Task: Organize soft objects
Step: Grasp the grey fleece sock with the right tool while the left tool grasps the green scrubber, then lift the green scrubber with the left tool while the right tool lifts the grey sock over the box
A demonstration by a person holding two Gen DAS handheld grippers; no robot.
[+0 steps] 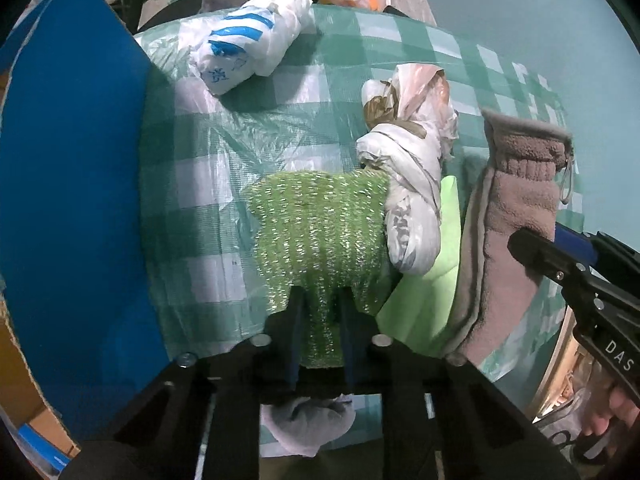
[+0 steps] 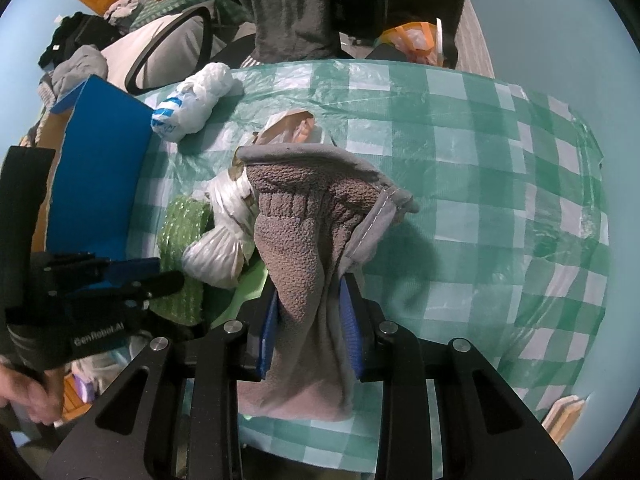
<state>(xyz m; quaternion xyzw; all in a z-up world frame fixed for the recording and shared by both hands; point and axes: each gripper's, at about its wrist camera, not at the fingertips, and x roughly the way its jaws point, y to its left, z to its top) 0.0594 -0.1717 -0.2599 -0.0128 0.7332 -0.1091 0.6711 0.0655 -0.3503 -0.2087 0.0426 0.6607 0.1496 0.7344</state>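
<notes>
Left gripper (image 1: 320,316) pinches green scrub cloth (image 1: 320,232); right gripper (image 2: 312,312) clamps brown fleece glove (image 2: 308,240), both over checked tablecloth (image 2: 480,160).

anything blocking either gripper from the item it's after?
Nothing visible. The left gripper is already shut on the green scrubber cloth, and the right gripper is shut on the brown fleece mitt. A knotted white plastic bag lies against both, beside the grips rather than in them.

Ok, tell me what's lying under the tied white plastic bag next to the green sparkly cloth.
Under the tied white plastic bag a flat light-green sheet shows; the bag's edge overlaps the green sparkly cloth. Anything else beneath is covered.
</notes>
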